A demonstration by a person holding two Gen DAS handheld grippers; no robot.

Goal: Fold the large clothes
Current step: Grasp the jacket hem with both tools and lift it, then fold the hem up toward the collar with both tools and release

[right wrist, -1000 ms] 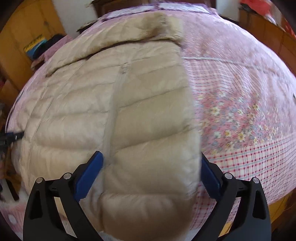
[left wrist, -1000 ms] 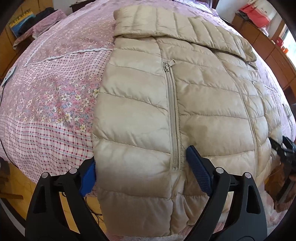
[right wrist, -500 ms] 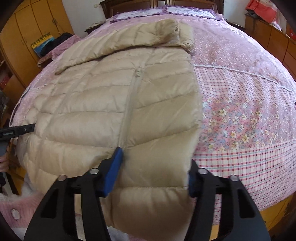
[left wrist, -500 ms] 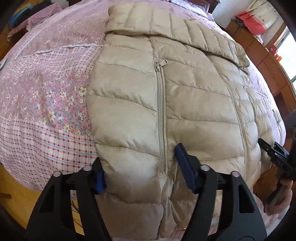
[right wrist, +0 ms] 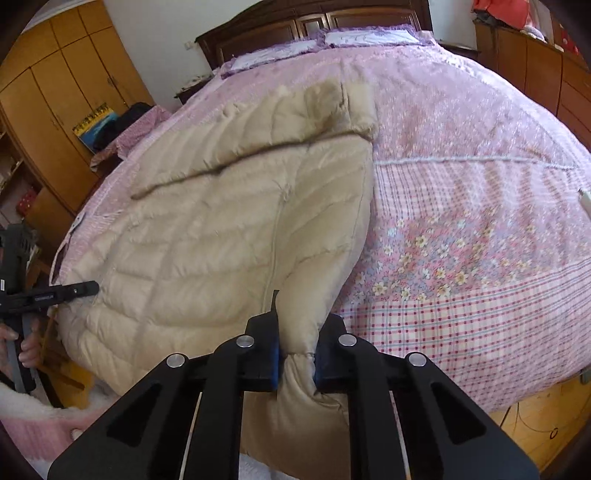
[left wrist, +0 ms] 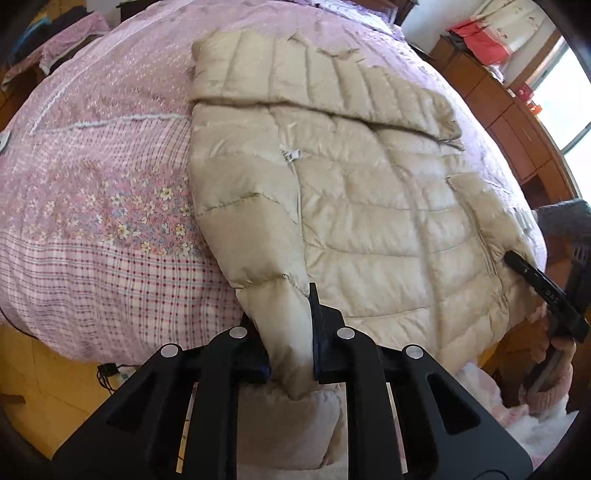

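A beige quilted down jacket (left wrist: 369,206) lies spread front-up on a bed covered by a pink floral and checked quilt (left wrist: 96,206), its hood folded flat toward the headboard and its hem hanging over the near edge of the bed. The front zipper (right wrist: 273,240) runs down the middle of the jacket toward the hem.

The left tool (left wrist: 290,332) is nearly closed, its black fingers with blue pads pinching a bunched fold of the jacket's hem at the left bottom corner, next to the checked part of the quilt. The right tool (right wrist: 297,354) is likewise squeezed down on a gathered piece of the hem at the jacket's right bottom corner, the fabric puckered between its pads.

In the left wrist view the right tool shows at the far right edge, its finger touching the jacket's other side. In the right wrist view the left tool shows at the far left, held in a hand (right wrist: 22,343).

A dark wooden headboard (right wrist: 295,33) stands beyond the pillows, and yellow wooden wardrobes (right wrist: 55,85) line the wall.
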